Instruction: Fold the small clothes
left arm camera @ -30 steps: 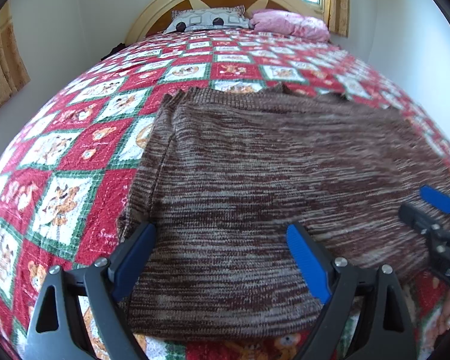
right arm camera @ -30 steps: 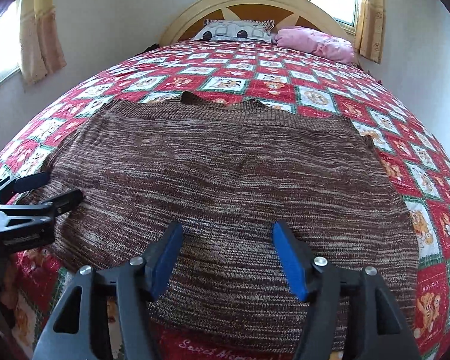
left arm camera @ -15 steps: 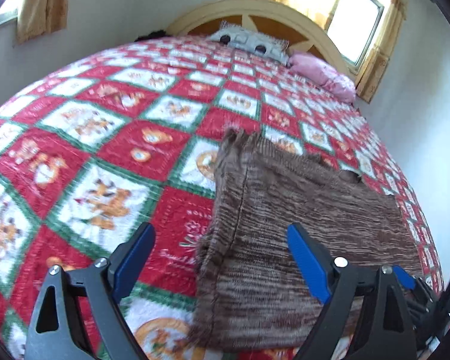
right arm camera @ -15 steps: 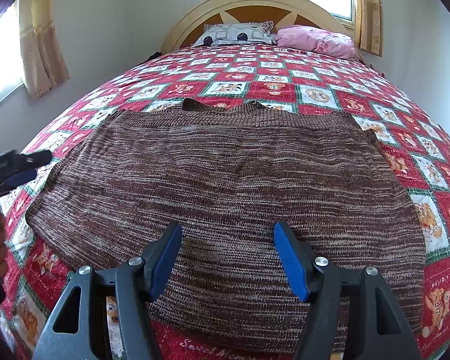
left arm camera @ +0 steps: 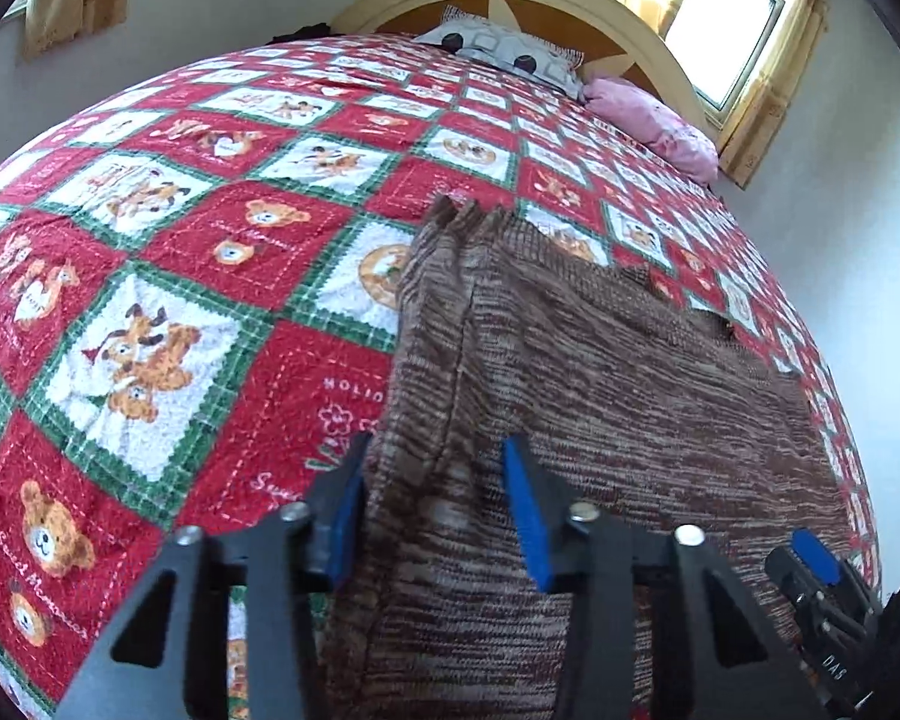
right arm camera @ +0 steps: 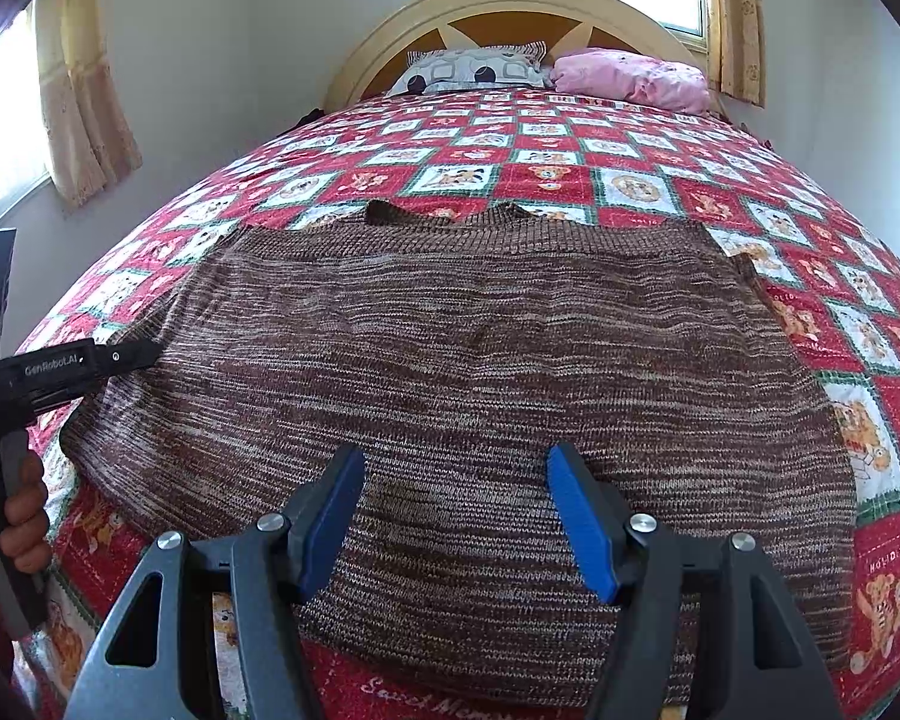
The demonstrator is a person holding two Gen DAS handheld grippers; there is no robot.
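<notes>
Two grippers over a brown knit sweater (right arm camera: 462, 360) spread flat on the bed (right arm camera: 570, 168). Left gripper (left arm camera: 432, 510) jaws are closing around the sweater's bunched left edge, not clamped yet; right gripper (right arm camera: 456, 516) jaws sit half-wide above the hem, holding nothing.

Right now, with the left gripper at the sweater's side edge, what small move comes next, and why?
Probably finish closing the left gripper: its jaws are closing with a raised ridge of the brown sweater's left edge between them. The right gripper hovers open above the hem.
</notes>
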